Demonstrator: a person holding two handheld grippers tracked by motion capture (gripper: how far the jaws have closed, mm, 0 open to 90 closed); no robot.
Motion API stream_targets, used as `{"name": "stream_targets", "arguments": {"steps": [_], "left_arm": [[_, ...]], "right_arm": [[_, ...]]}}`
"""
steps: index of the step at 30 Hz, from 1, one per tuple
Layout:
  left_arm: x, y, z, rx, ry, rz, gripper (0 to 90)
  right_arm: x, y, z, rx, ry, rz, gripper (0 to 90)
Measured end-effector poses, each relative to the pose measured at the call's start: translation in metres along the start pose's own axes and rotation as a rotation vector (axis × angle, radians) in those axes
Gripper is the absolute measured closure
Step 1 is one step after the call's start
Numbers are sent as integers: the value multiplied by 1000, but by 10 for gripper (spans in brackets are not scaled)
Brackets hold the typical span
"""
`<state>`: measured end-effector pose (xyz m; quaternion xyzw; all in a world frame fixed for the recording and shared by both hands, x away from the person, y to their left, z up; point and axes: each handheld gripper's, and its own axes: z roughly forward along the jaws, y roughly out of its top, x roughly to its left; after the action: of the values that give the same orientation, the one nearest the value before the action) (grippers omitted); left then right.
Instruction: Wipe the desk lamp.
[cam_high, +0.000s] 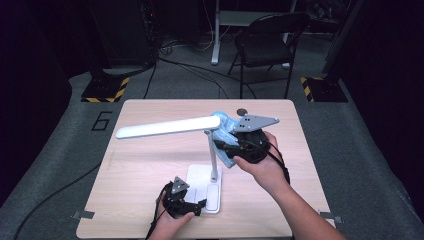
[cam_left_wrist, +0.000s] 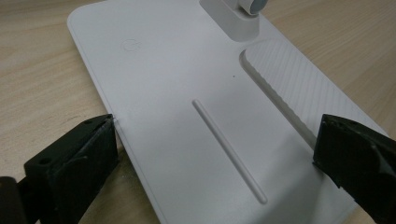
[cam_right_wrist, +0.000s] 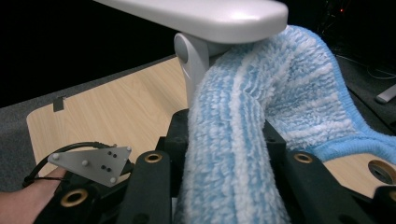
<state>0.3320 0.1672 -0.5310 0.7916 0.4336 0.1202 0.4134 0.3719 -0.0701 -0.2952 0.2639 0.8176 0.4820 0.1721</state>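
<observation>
**Cloth at the lamp's hinge, base braced between the other jaws**

Your right gripper (cam_high: 226, 145) has its jaws closed down on the blue cloth (cam_right_wrist: 243, 140); in the right gripper view the folded cloth runs up from between the two black jaws and its upper end lies against the underside of the lamp head (cam_right_wrist: 205, 14), just beside the hinge at the top of the lamp post (cam_high: 213, 155); the rest of the cloth hangs off to the right of the jaws, above the table (cam_high: 150, 165).

Your left gripper (cam_high: 192, 207) sits at the near end of the lamp base (cam_left_wrist: 187, 116); its jaws stand wide, one on each long edge of the white base; the left jaw touches the edge, while the right jaw sits at the other edge, and you cannot tell whether it presses there.
</observation>
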Motion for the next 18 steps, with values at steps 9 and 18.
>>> {"name": "stream_targets", "arguments": {"steps": [9, 18], "left_arm": [[0, 0, 0, 0, 1, 2, 0], [0, 0, 0, 1, 3, 2, 0]], "right_arm": [[-1, 3, -4, -15, 1, 3, 651], [4, -1, 0, -17, -22, -23, 656]]}}
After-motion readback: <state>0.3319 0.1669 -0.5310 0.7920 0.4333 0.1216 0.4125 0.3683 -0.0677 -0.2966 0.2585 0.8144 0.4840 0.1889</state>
